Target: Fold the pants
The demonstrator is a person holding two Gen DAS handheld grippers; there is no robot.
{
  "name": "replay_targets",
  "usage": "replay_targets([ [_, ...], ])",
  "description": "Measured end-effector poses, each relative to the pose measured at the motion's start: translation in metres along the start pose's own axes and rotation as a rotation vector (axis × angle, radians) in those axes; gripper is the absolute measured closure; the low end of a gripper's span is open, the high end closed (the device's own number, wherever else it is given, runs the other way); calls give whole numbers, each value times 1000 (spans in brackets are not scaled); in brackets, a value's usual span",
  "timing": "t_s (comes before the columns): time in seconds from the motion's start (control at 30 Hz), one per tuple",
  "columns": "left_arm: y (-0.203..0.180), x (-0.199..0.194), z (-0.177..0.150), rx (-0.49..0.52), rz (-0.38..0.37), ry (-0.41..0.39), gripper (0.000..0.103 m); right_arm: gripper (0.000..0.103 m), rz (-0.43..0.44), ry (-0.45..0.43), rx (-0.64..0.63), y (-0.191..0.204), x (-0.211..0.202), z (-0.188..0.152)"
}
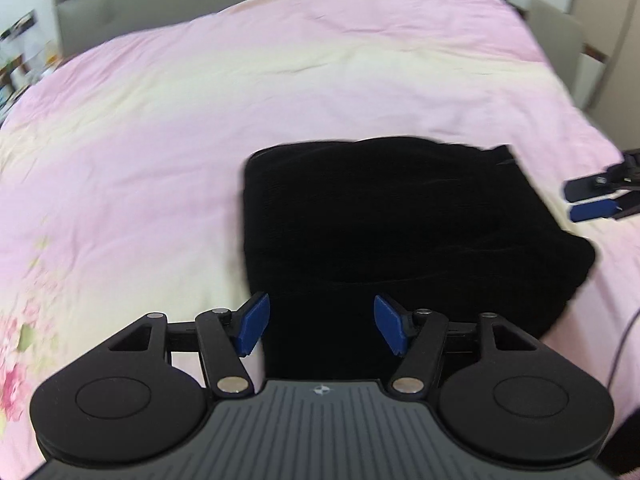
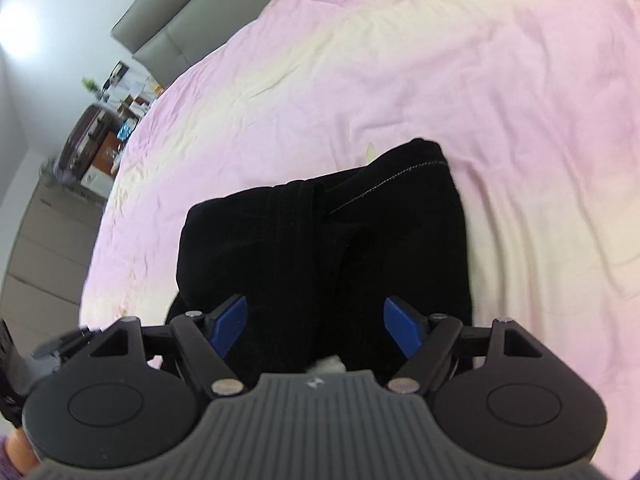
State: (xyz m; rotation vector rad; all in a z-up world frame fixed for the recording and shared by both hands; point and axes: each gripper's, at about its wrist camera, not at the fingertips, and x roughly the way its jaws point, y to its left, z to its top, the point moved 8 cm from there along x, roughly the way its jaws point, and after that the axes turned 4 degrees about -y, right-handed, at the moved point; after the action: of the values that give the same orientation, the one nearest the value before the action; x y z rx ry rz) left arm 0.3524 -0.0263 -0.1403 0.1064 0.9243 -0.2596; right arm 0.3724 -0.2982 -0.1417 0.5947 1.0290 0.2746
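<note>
Black pants lie folded into a thick bundle on the pink and cream bedsheet. My left gripper hovers over the bundle's near edge with its blue pads wide apart and nothing between them. In the right wrist view the pants show a stitched seam and a waistband fold. My right gripper stands open above their near end, its pads clear of the cloth. The right gripper also shows at the right edge of the left wrist view, just beside the bundle.
A grey padded headboard closes the far side of the bed. A cluttered nightstand and grey drawers stand off the bed's left side. A thin dark cable runs across the sheet at the right.
</note>
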Motion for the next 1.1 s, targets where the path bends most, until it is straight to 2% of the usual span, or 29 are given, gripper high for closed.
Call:
replay_targets([
  [0.17, 34, 25, -3, -151, -31, 27, 36, 40, 8, 26, 38, 1, 38, 10],
  [0.3, 41, 39, -7, -215, -70, 32, 36, 41, 7, 48, 106, -8, 67, 17],
  [0.43, 50, 41, -11, -251, -97, 32, 36, 40, 50, 35, 212, -17, 85, 24],
  [0.47, 51, 41, -11, -257, -101, 31, 36, 49, 59, 35, 229, -16, 87, 26],
  [0.5, 52, 41, -11, -261, -101, 28, 36, 64, 75, 42, 232, -10, 87, 28],
  [0.6, 54, 39, -9, -262, -90, 17, 36, 84, 57, 5, 68, 20, 70, 41],
  [0.73, 54, 32, -3, -287, -77, -38, 39, 90, 96, -68, -158, 69, 34, 57],
  [0.83, 49, 24, 8, -311, -91, -88, 39, 91, 93, -128, -277, 88, 9, 70],
  [0.9, 44, 22, 16, -307, -97, -108, 39, 91, 54, -166, -293, 78, -1, 78],
  [0.97, 38, 23, 22, -290, -99, -115, 39, 91, 12, -179, -242, 55, -3, 84],
  [1.1, 28, 32, 38, -263, -85, -138, 44, 88, -77, -106, -115, -8, 21, 67],
])
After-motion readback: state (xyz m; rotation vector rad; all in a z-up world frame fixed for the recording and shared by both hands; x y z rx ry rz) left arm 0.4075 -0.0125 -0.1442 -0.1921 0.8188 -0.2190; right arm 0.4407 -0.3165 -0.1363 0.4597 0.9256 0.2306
